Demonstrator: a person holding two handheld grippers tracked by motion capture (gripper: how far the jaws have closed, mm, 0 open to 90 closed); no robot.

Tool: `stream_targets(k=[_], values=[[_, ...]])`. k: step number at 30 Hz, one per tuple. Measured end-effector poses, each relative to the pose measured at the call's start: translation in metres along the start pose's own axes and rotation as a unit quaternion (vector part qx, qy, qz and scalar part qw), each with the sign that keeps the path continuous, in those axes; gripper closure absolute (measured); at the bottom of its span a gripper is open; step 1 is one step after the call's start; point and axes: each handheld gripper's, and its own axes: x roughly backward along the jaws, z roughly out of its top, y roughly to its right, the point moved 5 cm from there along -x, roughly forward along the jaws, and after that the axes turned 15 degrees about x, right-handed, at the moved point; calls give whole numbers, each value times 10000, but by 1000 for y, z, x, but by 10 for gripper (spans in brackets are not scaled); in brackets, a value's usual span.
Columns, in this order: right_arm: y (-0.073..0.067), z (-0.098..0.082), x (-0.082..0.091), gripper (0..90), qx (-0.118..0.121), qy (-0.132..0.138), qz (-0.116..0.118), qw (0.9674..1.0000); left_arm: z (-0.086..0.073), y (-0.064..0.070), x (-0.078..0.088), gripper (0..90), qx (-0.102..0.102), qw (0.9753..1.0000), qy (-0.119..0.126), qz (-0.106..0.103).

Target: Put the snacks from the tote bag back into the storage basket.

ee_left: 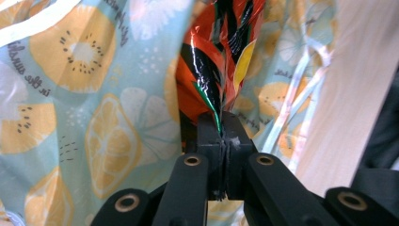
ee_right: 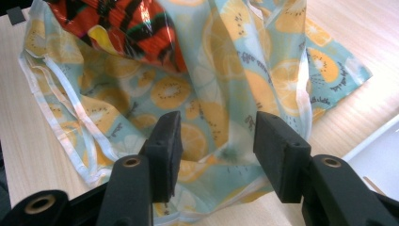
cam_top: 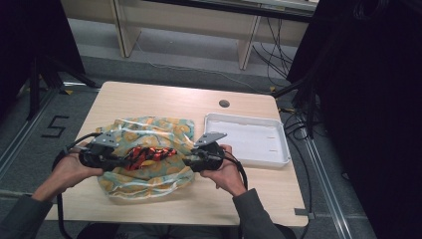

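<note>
Two grippers meet over a fruit-print plastic bag (cam_top: pixel 149 169) that lies on the wooden table (cam_top: pixel 164 99), left of a white tray (cam_top: pixel 249 139). The left gripper (cam_top: pixel 119 160) has its jaws pressed tight together on the crimped end of a shiny orange-and-black snack packet (ee_left: pixel 221 61), which stands up from the pads in the left gripper view and lies across the bag's top in the high view. The right gripper (cam_top: pixel 188 160) holds its jaws apart at the bag's near edge; in the right gripper view the printed film (ee_right: pixel 216 108) sits between the pads, and they seem not to press on it, though the contact is hard to judge from this angle.
</note>
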Motion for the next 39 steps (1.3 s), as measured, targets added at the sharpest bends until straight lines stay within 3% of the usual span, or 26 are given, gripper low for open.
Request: stream_targets(k=[3,5,8,10,11,14,16,17,19,22,24,29,30,32,33,36,37,39], values=[[-2,4,3,525,17,16,-47,10000,0,-1,8,885,-81,10000,22,-44],[-4,5,4,525,-14,10,-42,10000,0,0,9,885,36,10000,41,-61],[-10,8,5,517,-12,23,72,10000,0,1,13,885,-97,9999,26,-110],[-14,11,3,513,42,123,145,9998,0,3,15,886,17,9999,75,-135],[-15,13,2,513,102,171,148,9997,1,4,19,886,-99,9997,95,-214],[-19,17,1,511,134,201,197,9995,3,6,23,885,-6,9996,180,-232],[-25,25,1,511,153,295,296,9990,3,6,28,885,-111,9995,141,-255],[-26,27,2,511,206,330,336,9987,5,9,29,884,72,9990,294,-329],[-29,32,1,511,247,417,403,9980,6,10,31,884,130,9989,325,-300],[-31,36,0,512,274,511,384,9976,7,11,32,883,42,9990,313,-319],[-34,41,-2,515,337,530,512,9967,8,13,33,883,75,9988,324,-367],[-36,47,-6,529,418,648,520,9957,9,14,35,882,165,9983,364,-415],[-36,48,-6,534,393,640,510,9959,9,13,36,882,108,9984,350,-420],[-36,52,-6,546,373,727,439,9957,10,13,38,880,191,9981,399,-426],[-37,55,-5,569,211,750,513,9956,12,12,40,881,192,9980,428,-432],[-36,58,-6,604,86,894,494,9947,13,11,41,881,287,9974,493,-452],[-37,59,-6,615,24,892,521,9947,14,11,42,880,197,9973,483,-513],[-35,60,-4,633,-38,945,533,9941,15,11,43,880,243,9971,507,-512]])
